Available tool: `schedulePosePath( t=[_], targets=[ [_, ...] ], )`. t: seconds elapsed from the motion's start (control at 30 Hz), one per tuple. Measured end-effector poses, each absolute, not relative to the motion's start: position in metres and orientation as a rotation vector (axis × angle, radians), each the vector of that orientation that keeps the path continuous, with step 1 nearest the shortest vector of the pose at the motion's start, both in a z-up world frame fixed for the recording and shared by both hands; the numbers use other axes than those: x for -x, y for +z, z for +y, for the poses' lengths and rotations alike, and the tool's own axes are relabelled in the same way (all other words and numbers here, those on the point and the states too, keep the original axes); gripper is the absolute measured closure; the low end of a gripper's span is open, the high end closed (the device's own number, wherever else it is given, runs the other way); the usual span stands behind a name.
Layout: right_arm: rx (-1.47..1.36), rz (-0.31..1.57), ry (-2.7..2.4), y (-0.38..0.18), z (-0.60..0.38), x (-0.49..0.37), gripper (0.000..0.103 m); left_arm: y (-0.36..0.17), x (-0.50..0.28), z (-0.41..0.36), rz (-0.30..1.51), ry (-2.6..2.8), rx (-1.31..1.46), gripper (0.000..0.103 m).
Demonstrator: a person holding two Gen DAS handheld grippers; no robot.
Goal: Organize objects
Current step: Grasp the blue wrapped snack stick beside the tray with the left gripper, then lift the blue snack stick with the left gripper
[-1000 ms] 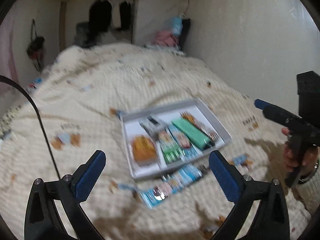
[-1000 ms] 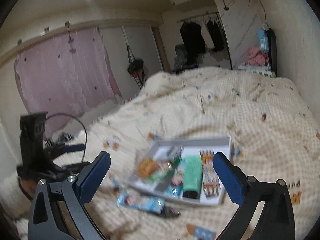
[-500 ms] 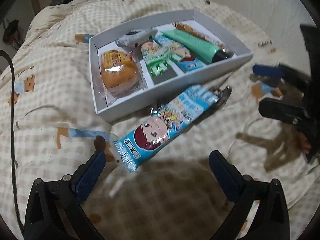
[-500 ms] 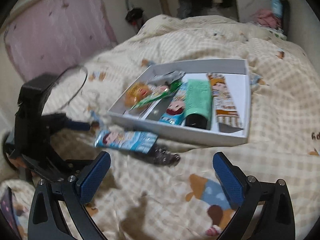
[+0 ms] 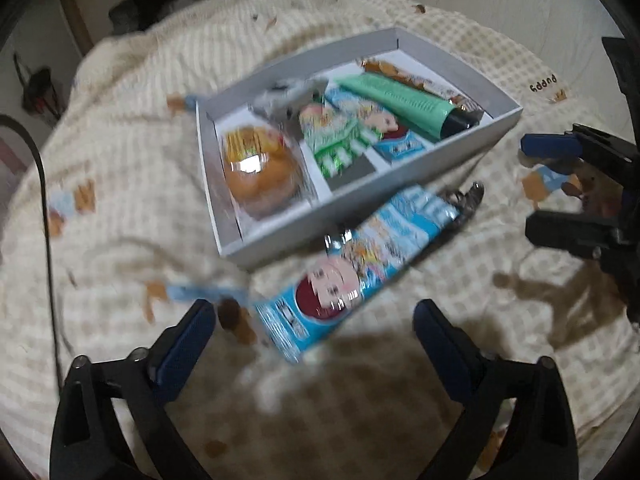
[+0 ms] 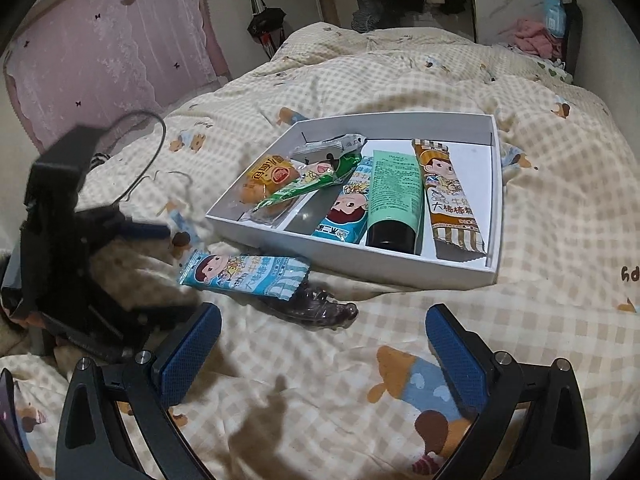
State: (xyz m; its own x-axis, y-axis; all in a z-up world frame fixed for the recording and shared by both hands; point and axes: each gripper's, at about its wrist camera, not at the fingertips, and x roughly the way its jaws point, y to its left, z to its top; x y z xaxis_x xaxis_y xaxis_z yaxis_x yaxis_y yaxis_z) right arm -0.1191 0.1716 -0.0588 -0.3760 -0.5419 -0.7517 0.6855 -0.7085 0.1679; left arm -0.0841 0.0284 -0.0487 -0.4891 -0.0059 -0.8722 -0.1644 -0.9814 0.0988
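Observation:
A white divided box (image 6: 495, 184) lies on the bed and also shows in the left wrist view (image 5: 502, 118). It holds a wrapped bun (image 6: 266, 178), a green packet (image 6: 308, 186), a blue candy packet (image 6: 346, 210), a green tube (image 6: 394, 200) and a brown candy packet (image 6: 450, 200). A second blue candy packet (image 6: 244, 274) (image 5: 352, 276) lies outside its front wall, over a dark hair clip (image 6: 316, 306). My left gripper (image 5: 314, 330) is open just short of that packet. My right gripper (image 6: 322, 344) is open above the quilt, nearer than the clip.
The bed has a cream checked quilt (image 6: 560, 320) with bear prints. A pink curtain (image 6: 100, 44) hangs at the left and clothes lie at the far end (image 6: 532, 36). A black cable (image 5: 44, 208) runs along the left gripper's side.
Both grippers have dropped from a far view of the bed to close over the box. The left one now sits right behind the loose blue packet. Both stay open.

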Motion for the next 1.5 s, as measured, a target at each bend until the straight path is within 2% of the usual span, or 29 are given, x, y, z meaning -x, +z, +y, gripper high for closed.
schedulePosePath(
  t=[0.1,0.17,0.23,0.27,0.3,0.37,0.43,0.6,0.67,0.7,0.77,0.83,0.97,1.07,1.2,1.3,1.37,1.5],
  targets=[
    [-1.073,0.22,-2.116,-0.06,0.172,0.12,0.0,-0.057,0.088,0.037,0.325,2.562,1.571,0.02],
    [-1.083,0.215,-2.119,-0.061,0.173,0.121,0.0,-0.07,0.09,0.041,0.335,2.505,1.644,0.041],
    [-1.087,0.211,-2.119,-0.062,0.173,0.122,0.0,-0.079,0.093,0.04,0.328,2.477,1.706,0.052],
    [-1.087,0.21,-2.119,-0.062,0.173,0.122,0.0,-0.078,0.093,0.037,0.296,2.474,1.702,0.065],
    [-1.086,0.21,-2.12,-0.061,0.173,0.122,0.0,-0.076,0.092,0.034,0.26,2.477,1.693,0.072],
    [-1.085,0.208,-2.121,-0.061,0.174,0.122,0.0,-0.067,0.091,0.025,0.11,2.461,1.663,0.085],
    [-1.082,0.203,-2.125,-0.061,0.175,0.122,0.0,-0.06,0.088,0.02,0.023,2.444,1.626,0.089],
    [-1.072,0.129,-2.152,-0.057,0.184,0.128,0.0,-0.033,0.068,0.028,-0.031,2.392,1.506,0.09],
    [-1.074,0.068,-2.166,-0.055,0.191,0.133,0.0,-0.025,0.062,0.028,-0.112,2.332,1.475,0.09],
    [-1.076,0.039,-2.17,-0.054,0.194,0.135,0.0,-0.022,0.059,0.029,-0.175,2.293,1.46,0.09],
    [-1.078,-0.02,-2.176,-0.053,0.201,0.138,0.0,-0.02,0.06,0.021,-0.521,2.096,1.413,0.09],
    [-1.076,-0.05,-2.186,-0.051,0.205,0.141,0.0,-0.025,0.062,0.015,-0.714,1.954,1.389,0.09],
    [-1.077,-0.051,-2.191,-0.05,0.205,0.141,0.0,-0.045,0.065,0.015,-0.581,2.069,1.629,0.09],
    [-1.077,-0.042,-2.192,-0.05,0.204,0.14,0.0,-0.065,0.064,0.014,-0.556,2.039,1.772,0.09],
    [-1.077,-0.043,-2.192,-0.05,0.205,0.141,0.0,-0.055,0.063,0.012,-0.544,2.08,1.752,0.088],
    [-1.076,-0.039,-2.193,-0.05,0.205,0.141,0.0,-0.048,0.062,0.007,-0.538,2.117,1.756,0.075],
    [-1.077,-0.035,-2.193,-0.051,0.206,0.141,0.0,-0.041,0.061,0.003,-0.514,2.167,1.777,0.051],
    [-1.078,-0.034,-2.193,-0.052,0.206,0.142,0.0,-0.026,0.064,-0.005,-0.461,2.283,1.819,0.033]
  ],
)
